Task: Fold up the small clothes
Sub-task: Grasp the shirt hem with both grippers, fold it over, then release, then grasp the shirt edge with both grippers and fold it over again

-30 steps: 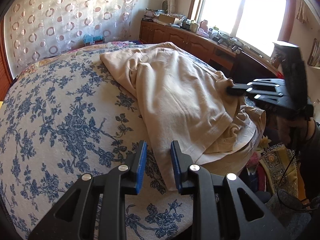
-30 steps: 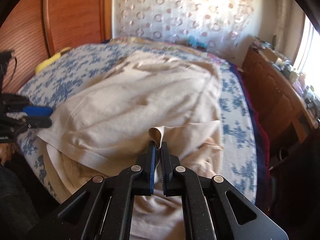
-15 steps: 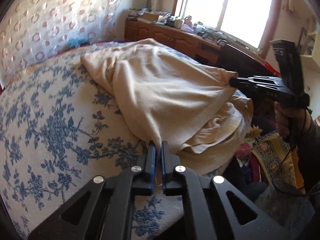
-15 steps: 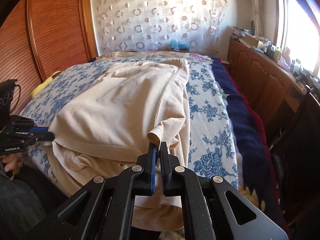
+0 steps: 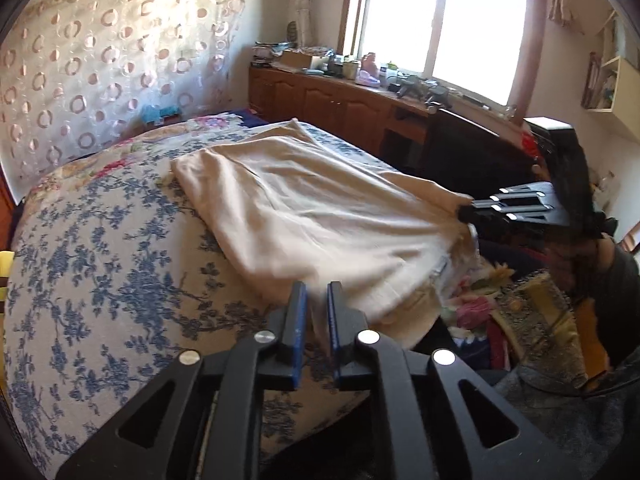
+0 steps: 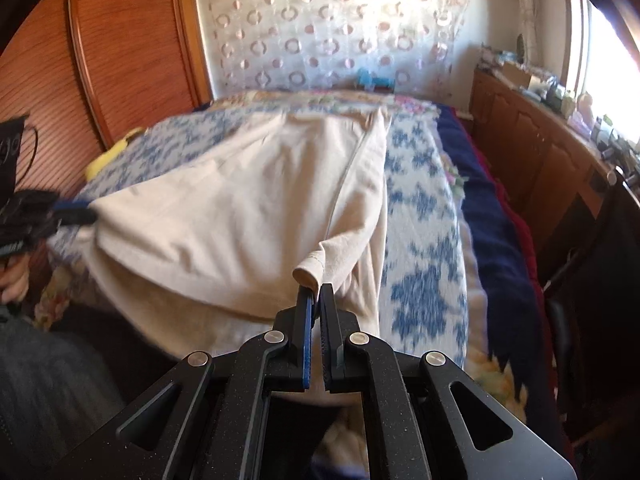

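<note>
A cream garment point(image 5: 320, 216) lies spread over the blue-flowered bedspread point(image 5: 100, 264), with its near edge hanging over the bed's side. My left gripper point(image 5: 317, 300) has one near corner of it between its blue pads; its jaws are opening slightly, and the cloth still runs taut to that gripper point(image 6: 78, 213) in the right wrist view. My right gripper point(image 6: 315, 294) is shut on the other near corner, a small rolled fold of the garment point(image 6: 280, 184). From the left wrist view the right gripper point(image 5: 466, 212) is at the right, holding the cloth lifted.
A wooden cabinet point(image 5: 344, 108) cluttered with small items runs under the window. A dark chair point(image 5: 472, 152) stands beside the bed. Wooden panelling point(image 6: 120, 60) and a yellow object point(image 6: 108, 156) lie to the left. A dark blue blanket point(image 6: 496, 220) edges the bed. A person's hand point(image 6: 14, 280) holds the left gripper.
The left gripper shut on the garment's near corner and rose with it. The right gripper moved sideways with its corner. The near edge is now stretched between both grippers.
</note>
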Motion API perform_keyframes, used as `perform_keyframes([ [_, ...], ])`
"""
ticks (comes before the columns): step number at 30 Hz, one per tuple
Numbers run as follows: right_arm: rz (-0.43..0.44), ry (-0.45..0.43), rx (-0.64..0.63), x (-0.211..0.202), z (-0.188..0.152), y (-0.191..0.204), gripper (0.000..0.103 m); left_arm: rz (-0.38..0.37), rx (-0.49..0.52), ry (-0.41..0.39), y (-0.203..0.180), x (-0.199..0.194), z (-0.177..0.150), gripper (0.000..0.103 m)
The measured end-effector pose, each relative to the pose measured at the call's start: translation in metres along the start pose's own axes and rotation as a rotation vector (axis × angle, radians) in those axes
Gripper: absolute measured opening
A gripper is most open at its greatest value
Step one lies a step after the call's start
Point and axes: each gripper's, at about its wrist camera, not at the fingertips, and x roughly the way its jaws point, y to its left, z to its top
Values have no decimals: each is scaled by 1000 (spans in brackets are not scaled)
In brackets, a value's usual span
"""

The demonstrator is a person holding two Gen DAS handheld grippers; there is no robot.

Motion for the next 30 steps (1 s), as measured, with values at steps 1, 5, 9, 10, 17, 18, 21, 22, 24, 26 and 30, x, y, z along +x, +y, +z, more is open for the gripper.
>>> perform_keyframes([
  [1,-7,18,-3,2,-4,-1,1,-2,-6,3,2,1,0,15],
  [5,7,54,22,11,-8,-8,1,35,-2,24,6,10,-2,18],
  [9,6,30,27,6,-8,-8,3,42,-20,41,11,18,-5,18],
  [10,0,21,24,4,-7,-7,4,45,-26,44,13,20,-6,18],
  [17,-69,-47,46,-9,3,-12,55,55,-48,64,19,27,-10,18],
  [18,-69,-53,51,-9,3,-13,56,55,-49,66,19,28,-10,18],
  [21,-63,-46,63,-3,4,-16,59,51,-58,79,22,32,-12,18],
  [22,-62,-40,64,0,4,-17,59,46,-64,87,23,35,-14,18],
  [24,-55,-21,66,10,2,-17,61,39,-72,101,24,39,-16,18],
  [26,-63,1,72,20,-1,-19,61,31,-79,123,25,46,-20,18],
  [30,-67,28,97,33,-7,-25,61,20,-89,152,25,53,-26,18],
])
